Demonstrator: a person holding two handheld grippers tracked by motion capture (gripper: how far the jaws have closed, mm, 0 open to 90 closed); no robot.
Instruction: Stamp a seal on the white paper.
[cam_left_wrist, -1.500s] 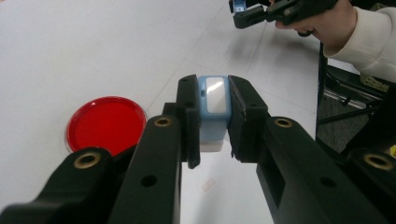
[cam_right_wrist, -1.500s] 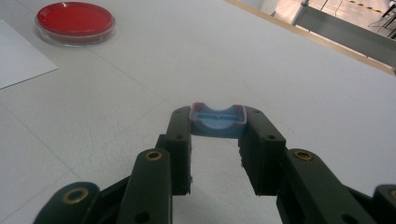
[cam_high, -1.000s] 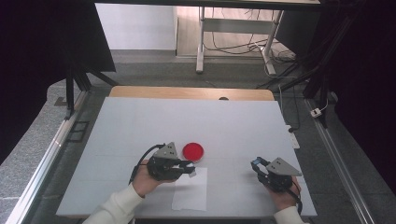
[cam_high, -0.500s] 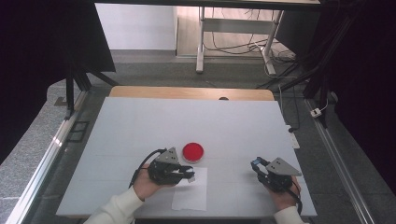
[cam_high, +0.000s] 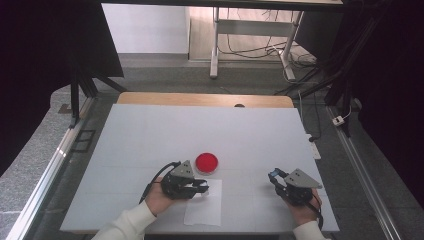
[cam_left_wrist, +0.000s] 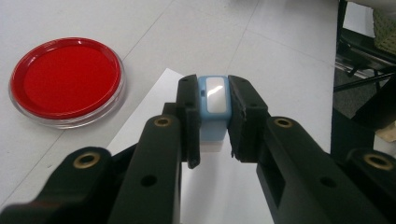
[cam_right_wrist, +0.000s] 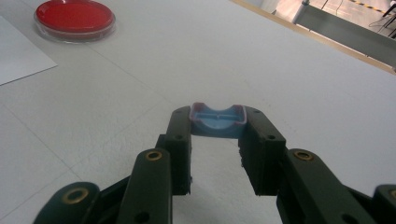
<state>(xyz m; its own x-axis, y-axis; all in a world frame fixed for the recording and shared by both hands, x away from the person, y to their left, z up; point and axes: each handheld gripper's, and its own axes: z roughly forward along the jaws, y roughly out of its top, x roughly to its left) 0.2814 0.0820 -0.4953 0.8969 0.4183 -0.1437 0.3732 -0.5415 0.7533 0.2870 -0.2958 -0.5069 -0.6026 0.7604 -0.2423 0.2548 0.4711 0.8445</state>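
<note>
One sheet of paper (cam_high: 204, 202), one red ink pad (cam_high: 206, 162) and two blue pieces are counted on the white table (cam_high: 150, 135). The left gripper (cam_high: 200, 188) is clamped on a light blue stamp (cam_left_wrist: 214, 100) held over the paper, its long axis running between the jaws toward the paper; its lower end is hidden. The right gripper (cam_high: 274, 177) is pinched on a blue cap (cam_right_wrist: 218, 121), its hollow side turned up.
</note>
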